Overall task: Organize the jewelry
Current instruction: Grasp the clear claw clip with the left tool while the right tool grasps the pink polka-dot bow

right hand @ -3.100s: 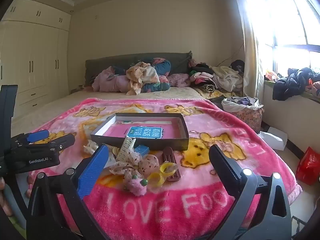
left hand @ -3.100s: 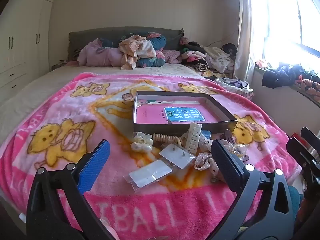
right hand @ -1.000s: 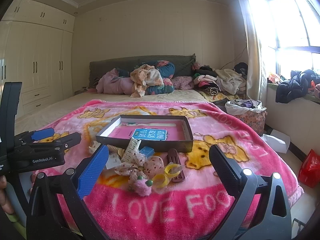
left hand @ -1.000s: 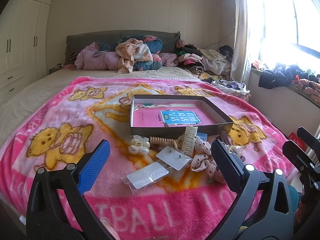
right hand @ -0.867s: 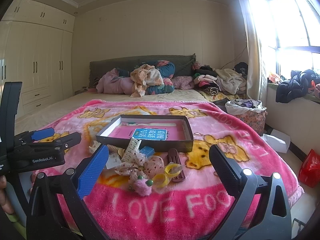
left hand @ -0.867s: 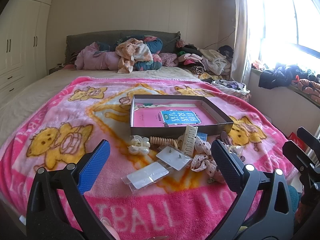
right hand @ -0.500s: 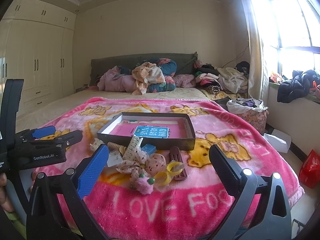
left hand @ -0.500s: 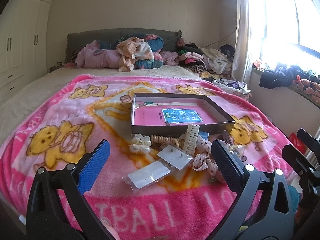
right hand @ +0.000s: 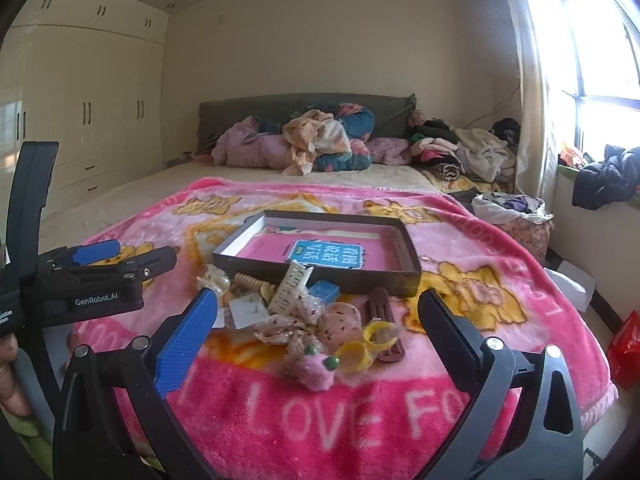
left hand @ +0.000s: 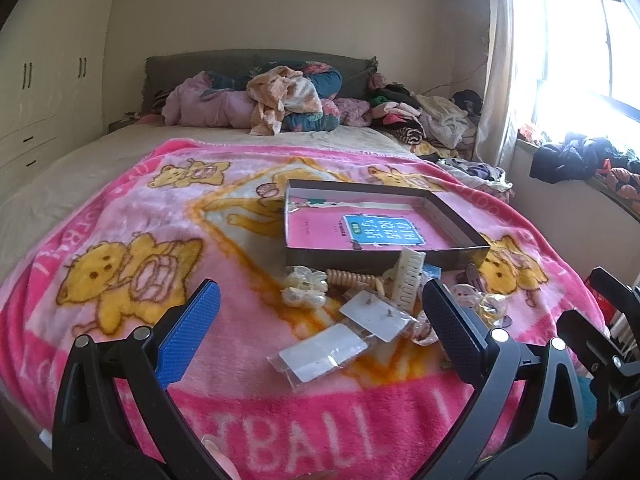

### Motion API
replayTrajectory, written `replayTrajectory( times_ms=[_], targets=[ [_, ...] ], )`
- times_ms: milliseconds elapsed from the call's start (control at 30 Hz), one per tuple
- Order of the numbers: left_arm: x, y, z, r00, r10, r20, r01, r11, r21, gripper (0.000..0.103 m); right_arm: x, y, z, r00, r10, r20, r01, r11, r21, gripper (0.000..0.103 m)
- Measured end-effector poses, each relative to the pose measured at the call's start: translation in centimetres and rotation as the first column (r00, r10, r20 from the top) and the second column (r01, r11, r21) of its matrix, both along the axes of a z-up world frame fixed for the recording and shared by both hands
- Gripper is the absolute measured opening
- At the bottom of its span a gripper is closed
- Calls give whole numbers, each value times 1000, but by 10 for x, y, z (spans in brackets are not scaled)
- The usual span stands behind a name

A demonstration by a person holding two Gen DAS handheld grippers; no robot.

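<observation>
Fingers on both grippers spread wide, empty; shallow box holds what looks like a pink book.

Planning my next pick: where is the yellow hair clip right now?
Right wrist view: the yellow hair clip lies on the blanket, between the pink pom-pom and brown barrette.

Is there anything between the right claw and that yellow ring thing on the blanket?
Nothing visible blocks it. The right claw is open and empty, and the yellow ring lies ahead at the near edge of the pile, the pink fuzzy piece beside it on the left.
</observation>
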State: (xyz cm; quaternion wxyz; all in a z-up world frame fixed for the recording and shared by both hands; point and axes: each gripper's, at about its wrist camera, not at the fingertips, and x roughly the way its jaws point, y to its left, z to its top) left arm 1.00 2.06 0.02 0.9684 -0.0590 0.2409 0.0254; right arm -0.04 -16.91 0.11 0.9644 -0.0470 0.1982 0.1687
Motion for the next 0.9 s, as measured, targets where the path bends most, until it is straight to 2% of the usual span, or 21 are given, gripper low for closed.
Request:
replayTrajectory(
  times_ms=[400,733,900],
  targets=[
    [24,21,-12,999,18,-43,-18,1000,13,93,27,17,-12,996,36,-79,-37,999,-15,97],
    [57,34,-30,990,-22,-141,23,1000,8,93,66,22,-26,982,35,-184,-43,998,-43,97],
    [73,38,-37,986,-35,-161,37,999,9,93,86,23,-34,975,23,-221,-35,998,-46,97]
  ],
)
